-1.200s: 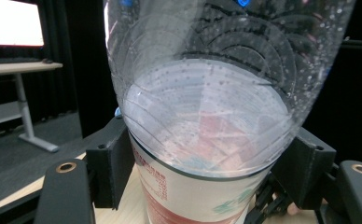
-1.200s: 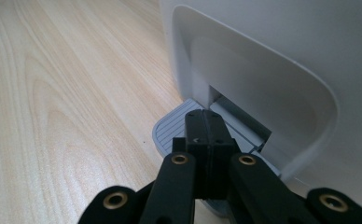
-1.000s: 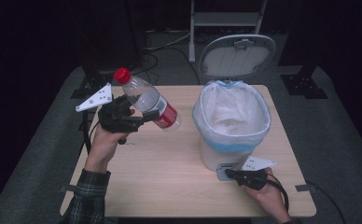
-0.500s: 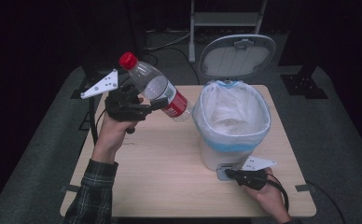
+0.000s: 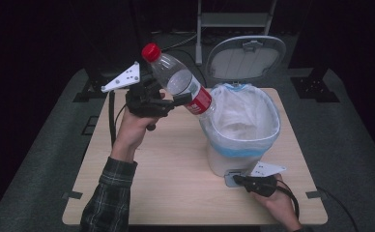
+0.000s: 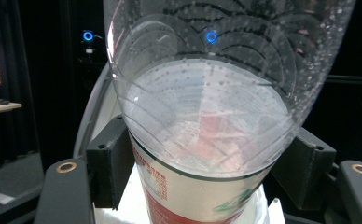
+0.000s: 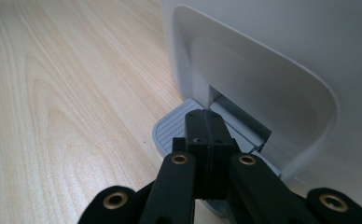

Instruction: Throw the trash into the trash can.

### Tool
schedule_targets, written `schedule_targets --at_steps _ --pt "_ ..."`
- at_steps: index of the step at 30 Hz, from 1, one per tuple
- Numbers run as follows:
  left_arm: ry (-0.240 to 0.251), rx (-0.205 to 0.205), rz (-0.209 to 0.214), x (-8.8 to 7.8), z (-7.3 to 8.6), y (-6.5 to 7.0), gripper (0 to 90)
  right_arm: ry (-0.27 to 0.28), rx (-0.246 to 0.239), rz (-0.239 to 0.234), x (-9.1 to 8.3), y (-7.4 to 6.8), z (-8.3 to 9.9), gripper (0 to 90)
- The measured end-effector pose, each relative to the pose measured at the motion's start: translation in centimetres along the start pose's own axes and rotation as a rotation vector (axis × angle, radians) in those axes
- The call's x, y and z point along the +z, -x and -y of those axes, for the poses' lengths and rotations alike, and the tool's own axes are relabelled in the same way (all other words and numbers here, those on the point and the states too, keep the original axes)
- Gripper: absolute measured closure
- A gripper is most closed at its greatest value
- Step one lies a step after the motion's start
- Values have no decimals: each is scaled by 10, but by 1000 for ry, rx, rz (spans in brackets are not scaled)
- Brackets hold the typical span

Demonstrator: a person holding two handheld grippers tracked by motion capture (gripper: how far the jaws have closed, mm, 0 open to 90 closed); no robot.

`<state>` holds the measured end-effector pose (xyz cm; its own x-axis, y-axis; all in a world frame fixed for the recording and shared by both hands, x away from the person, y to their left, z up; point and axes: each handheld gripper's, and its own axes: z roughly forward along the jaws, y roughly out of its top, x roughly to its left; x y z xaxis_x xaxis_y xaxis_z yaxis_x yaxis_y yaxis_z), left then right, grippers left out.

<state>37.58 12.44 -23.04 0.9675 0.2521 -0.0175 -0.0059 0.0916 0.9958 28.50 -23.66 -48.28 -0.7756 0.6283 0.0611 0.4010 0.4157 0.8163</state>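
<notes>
Room: dark all round the bin (image 5: 241, 128), with a metal rack behind it and grey floor mats beside the table.
Table (image 5: 171, 188): pale wood grain, bare in front of the bin and to its left.
Bin: white pedal bin standing toward the right of the table, lid (image 5: 246, 58) swung up behind it, grey pedal (image 7: 177, 128) at its foot on the person's side.
Bin contents: a white liner with a blue band folded over the rim; nothing else can be made out inside it.
Bottle (image 5: 178, 79): clear plastic, red cap (image 5: 151, 51), red label; tilted, cap up and away from the bin, base just over the bin's left rim. Droplets cling to its inner wall; it looks nearly empty.
Left gripper (image 5: 168, 99): raised left of the bin, its fingers clamped on the bottle's body at the label.
Right gripper (image 7: 206, 135): low at the bin's foot, fingers pressed together with nothing between them, tips resting on the pedal.
</notes>
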Motion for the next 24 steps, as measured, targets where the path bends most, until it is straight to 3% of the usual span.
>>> schedule_targets --at_steps 14,24 --pt "-8 -19 37 36 14 -2 284 0 -1 -1 0 0 0 896" --pt "-15 -37 53 52 24 -5 284 0 -3 -1 0 0 0 895"
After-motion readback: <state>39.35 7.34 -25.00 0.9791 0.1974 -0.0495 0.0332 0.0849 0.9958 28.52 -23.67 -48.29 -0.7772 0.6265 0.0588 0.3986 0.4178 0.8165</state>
